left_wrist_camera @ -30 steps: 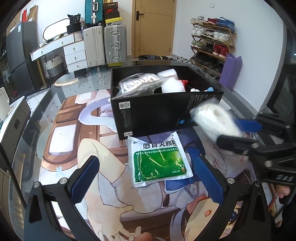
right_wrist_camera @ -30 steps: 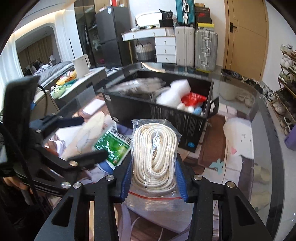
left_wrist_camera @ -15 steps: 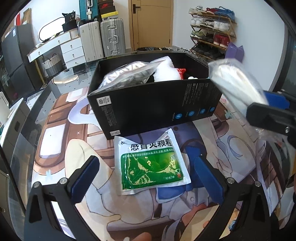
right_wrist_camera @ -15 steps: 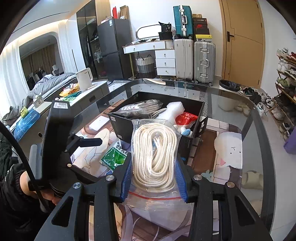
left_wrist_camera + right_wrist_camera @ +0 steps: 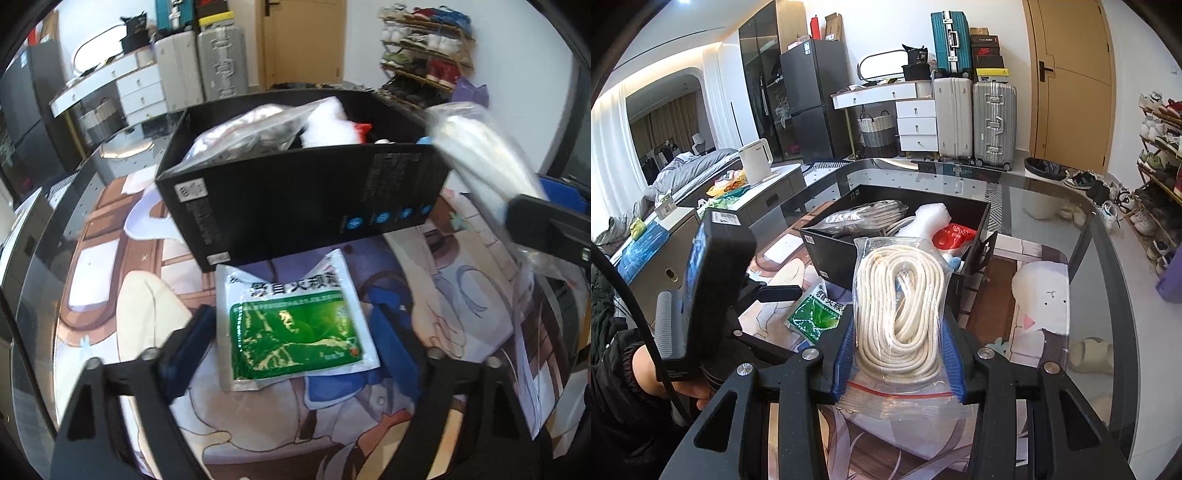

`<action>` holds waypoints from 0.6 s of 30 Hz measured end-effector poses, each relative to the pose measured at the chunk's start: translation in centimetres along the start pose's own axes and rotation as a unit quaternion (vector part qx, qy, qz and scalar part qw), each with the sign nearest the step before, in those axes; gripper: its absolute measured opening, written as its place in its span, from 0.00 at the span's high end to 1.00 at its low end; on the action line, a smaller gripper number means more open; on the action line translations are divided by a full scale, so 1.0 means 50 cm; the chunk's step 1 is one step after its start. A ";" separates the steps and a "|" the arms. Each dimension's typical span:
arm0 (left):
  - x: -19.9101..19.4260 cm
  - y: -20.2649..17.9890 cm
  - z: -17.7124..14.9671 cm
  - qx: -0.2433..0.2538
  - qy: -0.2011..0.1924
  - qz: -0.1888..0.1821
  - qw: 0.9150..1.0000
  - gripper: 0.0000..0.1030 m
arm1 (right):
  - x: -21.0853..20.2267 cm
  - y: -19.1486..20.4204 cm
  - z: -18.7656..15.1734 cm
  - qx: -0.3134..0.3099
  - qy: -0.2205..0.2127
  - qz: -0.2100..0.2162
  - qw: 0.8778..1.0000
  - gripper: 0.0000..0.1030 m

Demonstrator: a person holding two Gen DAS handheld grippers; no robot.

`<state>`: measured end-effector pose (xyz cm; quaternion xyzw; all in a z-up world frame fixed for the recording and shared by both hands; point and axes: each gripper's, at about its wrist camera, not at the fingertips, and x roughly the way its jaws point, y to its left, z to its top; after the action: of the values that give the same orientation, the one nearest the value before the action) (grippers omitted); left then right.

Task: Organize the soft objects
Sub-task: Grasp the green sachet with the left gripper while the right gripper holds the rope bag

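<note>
My right gripper (image 5: 899, 354) is shut on a clear zip bag of coiled white rope (image 5: 899, 302) and holds it in the air, just before the black box (image 5: 834, 254). The bag also shows blurred at the right of the left wrist view (image 5: 480, 162). The black box (image 5: 295, 206) holds a silver bag, white foam and a red pouch. My left gripper (image 5: 295, 332) is open, its fingers on either side of a green and white sachet (image 5: 295, 332) that lies flat on the mat before the box.
The glass table (image 5: 1100, 258) carries a printed anime mat (image 5: 122, 306). The left hand and its gripper body (image 5: 701, 295) stand left of the rope bag. Suitcases, a drawer unit, a shoe rack and a door stand behind.
My right gripper has risen with the rope bag and come closer to the box. My left gripper has moved forward, its fingers now beside the green sachet.
</note>
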<state>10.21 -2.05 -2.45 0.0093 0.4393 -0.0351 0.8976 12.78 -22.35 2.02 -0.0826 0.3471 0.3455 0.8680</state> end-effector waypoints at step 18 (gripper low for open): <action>-0.048 0.007 -0.034 0.018 -0.022 -0.037 0.999 0.48 | 0.000 0.000 0.004 -0.004 -0.004 -0.003 1.000 0.59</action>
<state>7.41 -1.48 -1.59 0.0082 0.4188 -0.0764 0.9048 12.89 -22.29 2.15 -0.0860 0.3420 0.3448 0.8699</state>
